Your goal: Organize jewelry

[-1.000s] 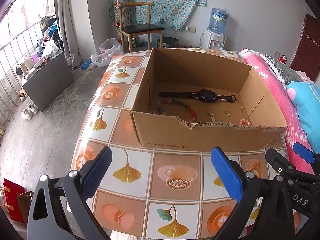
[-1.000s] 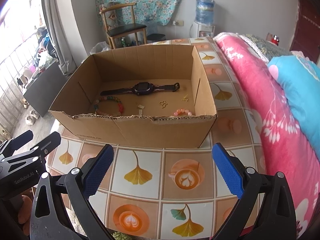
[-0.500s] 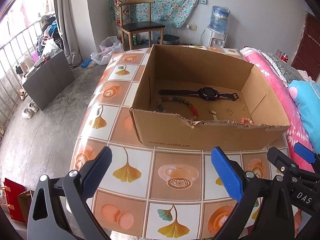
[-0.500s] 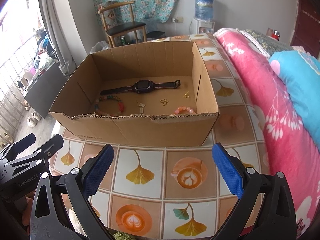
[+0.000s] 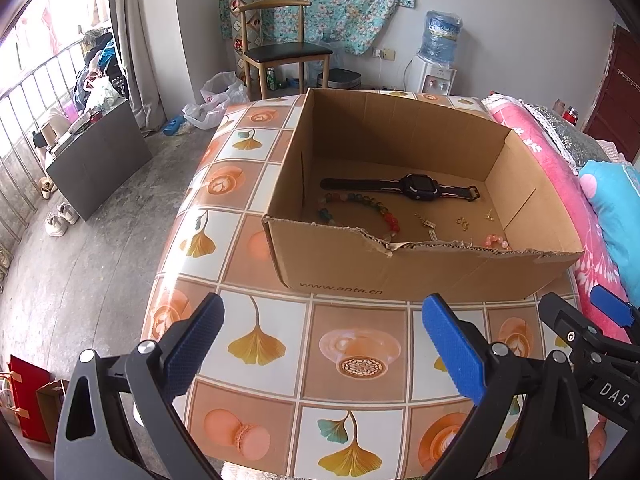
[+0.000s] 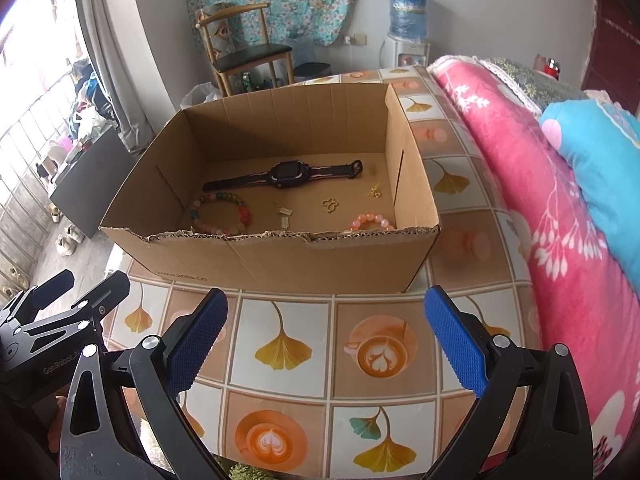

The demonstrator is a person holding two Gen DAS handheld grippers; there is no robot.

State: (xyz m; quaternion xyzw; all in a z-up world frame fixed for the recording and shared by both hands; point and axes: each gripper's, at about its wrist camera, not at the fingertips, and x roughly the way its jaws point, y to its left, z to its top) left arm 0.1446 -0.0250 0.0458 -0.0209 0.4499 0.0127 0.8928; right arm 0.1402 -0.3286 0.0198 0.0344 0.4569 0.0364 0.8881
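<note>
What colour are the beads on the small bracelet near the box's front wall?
Pale pink-orange bracelet, clearest in the right wrist view.

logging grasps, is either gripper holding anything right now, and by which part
Nothing is held: left gripper and right gripper are both open, short of the cardboard box.

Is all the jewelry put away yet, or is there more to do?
It looks nearly finished. Inside the cardboard box lie the watch, a colourful bead bracelet, a pink bead bracelet and a few small gold pieces. No jewelry shows on the table. The left tongs and right tongs are both open and hold nothing, so little seems left.
</note>
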